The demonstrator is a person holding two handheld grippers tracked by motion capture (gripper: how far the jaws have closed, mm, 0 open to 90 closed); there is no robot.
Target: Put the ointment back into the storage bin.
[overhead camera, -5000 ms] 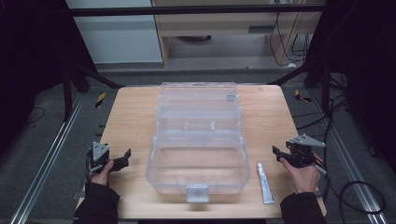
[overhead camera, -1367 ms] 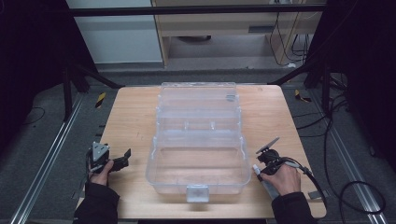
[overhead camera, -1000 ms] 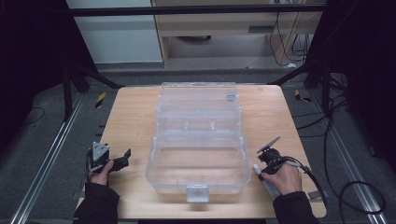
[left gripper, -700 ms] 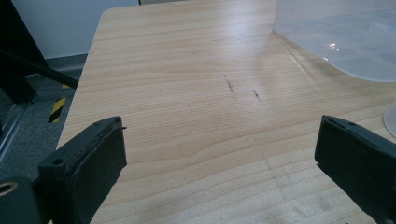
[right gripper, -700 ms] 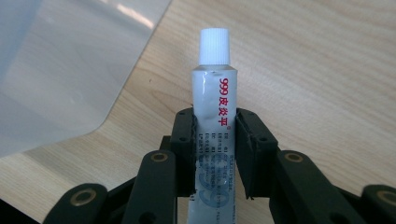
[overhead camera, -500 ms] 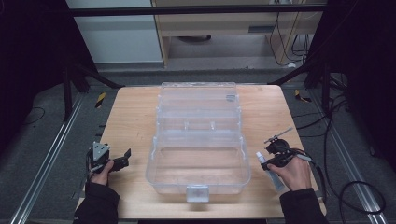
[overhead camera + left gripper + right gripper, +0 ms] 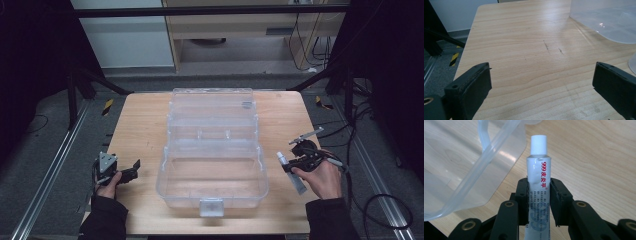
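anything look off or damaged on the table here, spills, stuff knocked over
Nothing stands out. The clear plastic box sits open and square on the wooden table, with no spill or crack visible. The right gripper holds the white tube with its cap on. The left gripper is open over bare wood with faint scuffs.

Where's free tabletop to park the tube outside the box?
Bare wood: the wide strip between the clear box and the table's left edge, ahead of the left gripper; also the right strip beyond the right gripper holding the tube. Centre is crowded by the box.
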